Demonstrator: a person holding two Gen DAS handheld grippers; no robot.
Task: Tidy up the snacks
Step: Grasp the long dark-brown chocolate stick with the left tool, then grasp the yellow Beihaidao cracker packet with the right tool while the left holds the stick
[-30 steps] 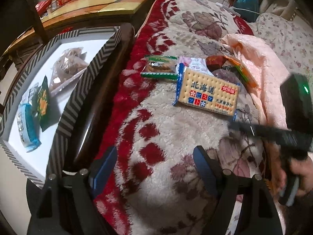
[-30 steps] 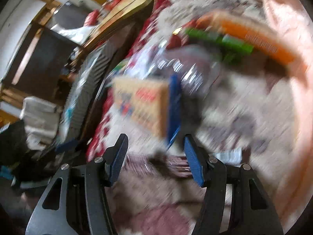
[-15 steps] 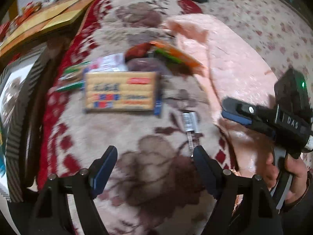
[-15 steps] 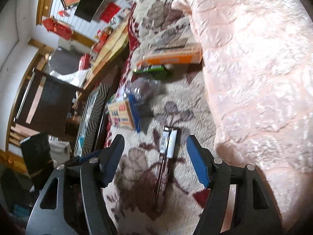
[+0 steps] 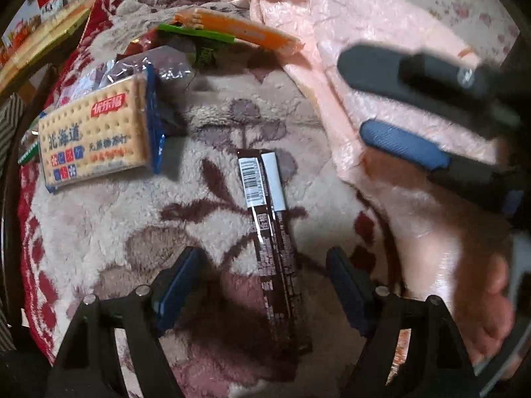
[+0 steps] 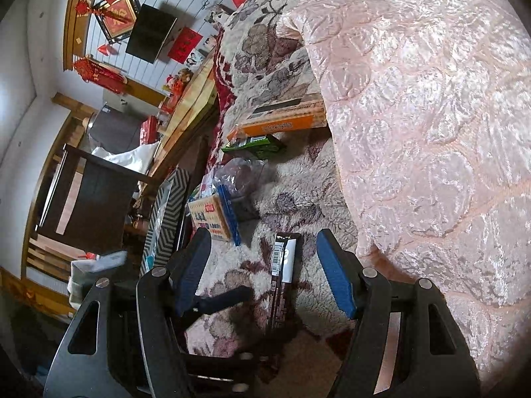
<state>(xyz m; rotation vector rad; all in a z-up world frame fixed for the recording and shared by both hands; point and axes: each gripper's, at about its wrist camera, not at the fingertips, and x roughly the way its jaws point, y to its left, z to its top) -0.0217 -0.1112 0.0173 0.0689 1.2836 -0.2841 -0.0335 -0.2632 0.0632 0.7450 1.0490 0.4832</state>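
A long dark brown snack bar [image 5: 272, 232] lies flat on the fluffy flowered blanket [image 5: 99, 232]. My left gripper [image 5: 262, 282] points down over it with the bar's near half between its jaws. The jaws are closing and the blue pads [image 5: 179, 285] stand clear of the wrapper. My right gripper [image 6: 265, 275] hangs open above the same bar [image 6: 282, 282], and a hand [image 5: 464, 282] holds it at the right of the left wrist view. A cracker packet [image 5: 96, 139], an orange packet [image 5: 239, 30], a green packet [image 5: 199, 38] and a clear bag [image 5: 159, 63] lie farther off.
A shiny pink quilt [image 6: 431, 132] is bunched up along the right side of the blanket. To the left, beyond the blanket's red edge, stands a white tray with a chevron rim [image 6: 166, 212]. A wooden table [image 6: 195, 89] and a dark chair [image 6: 89, 199] stand behind it.
My left gripper has swung right, from beside the tray to over a brown bar that did not show on the blanket a second ago. My right gripper's jaws have widened and it has steadied.
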